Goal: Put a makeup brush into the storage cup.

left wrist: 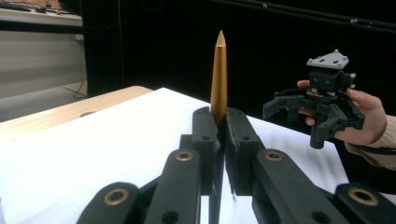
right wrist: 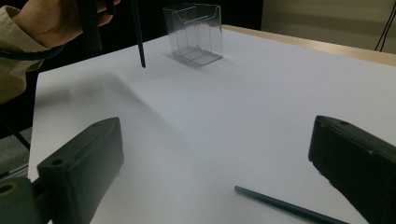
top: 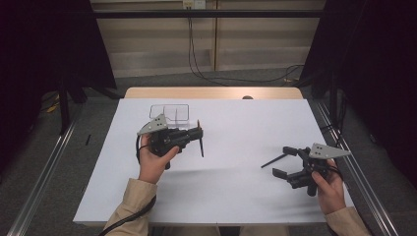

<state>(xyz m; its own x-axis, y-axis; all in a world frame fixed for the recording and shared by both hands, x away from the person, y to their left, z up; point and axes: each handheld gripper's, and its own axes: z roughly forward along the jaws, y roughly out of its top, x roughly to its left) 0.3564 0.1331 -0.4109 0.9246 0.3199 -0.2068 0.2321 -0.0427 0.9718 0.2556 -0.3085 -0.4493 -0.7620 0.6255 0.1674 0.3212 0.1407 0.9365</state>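
High view: your left gripper (top: 195, 136), centre-left, clamps a pen (top: 200, 139) just below the clear holder (top: 169, 112); a second pen (top: 273, 160) lies lower right.
Left gripper view: the gold tip points up at frame centre.
Right gripper view: your right gripper (right wrist: 219, 168) stands apart around the lying pen. Neither pen is stowed yet.

Black grippers, white table, one gold tip

The left gripper (left wrist: 219, 140) is black with brass-coloured pivots and pinches a stick (left wrist: 218, 74) with a gold pointed end; a second dark stick (right wrist: 289, 205) lies on the white table (top: 236, 128). The holder (right wrist: 194, 32) is clear plastic; sleeves (top: 133, 206) are beige.
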